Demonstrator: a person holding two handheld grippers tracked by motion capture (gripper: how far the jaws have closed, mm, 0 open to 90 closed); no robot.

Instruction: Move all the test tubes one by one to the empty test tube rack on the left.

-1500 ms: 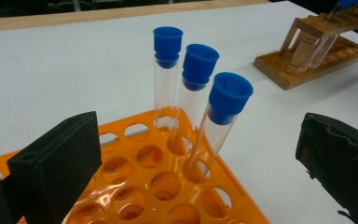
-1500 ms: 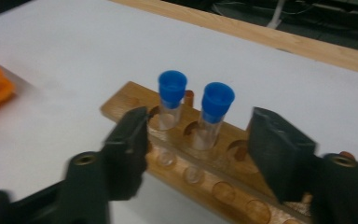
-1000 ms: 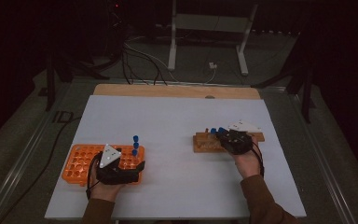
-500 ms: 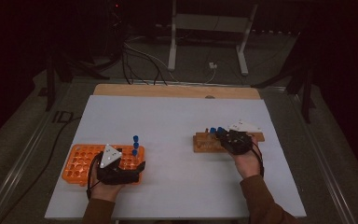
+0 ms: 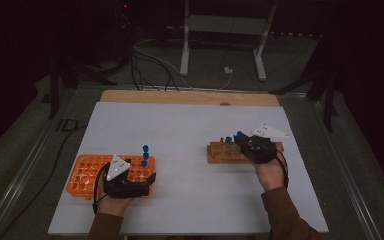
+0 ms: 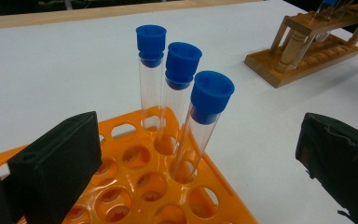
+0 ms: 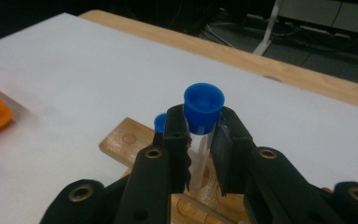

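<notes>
**Right gripper clamps a blue-capped tube at the wooden rack**

We're looking along the right gripper point(image 7: 199, 140) and its two black jaws are pressed in on a clear test tube point(image 7: 199, 151) topped with a blue cap point(image 7: 203, 106). The cap sits just above the jaw tips, the glass runs down between the pads, and the tube's lower end points into a hole of the wooden rack point(image 7: 126, 142) right beneath the jaws. Whether the bottom is clear of the hole we can't tell. Just behind the gripper's left jaw, a second blue cap point(image 7: 160, 122) peeks out, close by.

From the high view we find that right gripper point(image 5: 250, 145) at the near end of the wooden rack point(image 5: 220, 152), the hand point(image 5: 270, 172) behind it.

Over to the left gripper point(image 6: 200, 154): its jaws stand wide apart with nothing pressed between them. Straight ahead of it, between the jaws and a little beyond their tips, three blue-capped tubes point(image 6: 182, 105) stand in a row in the corner of the orange rack point(image 6: 135, 186), leaning slightly. The nearest one rises from a hole just in front of the jaws. Farther off, up and to the right of this gripper, we see the wooden rack point(image 6: 307, 46) again.

From above, the left gripper point(image 5: 130, 182) rests at the orange rack's point(image 5: 87, 172) near edge.
</notes>
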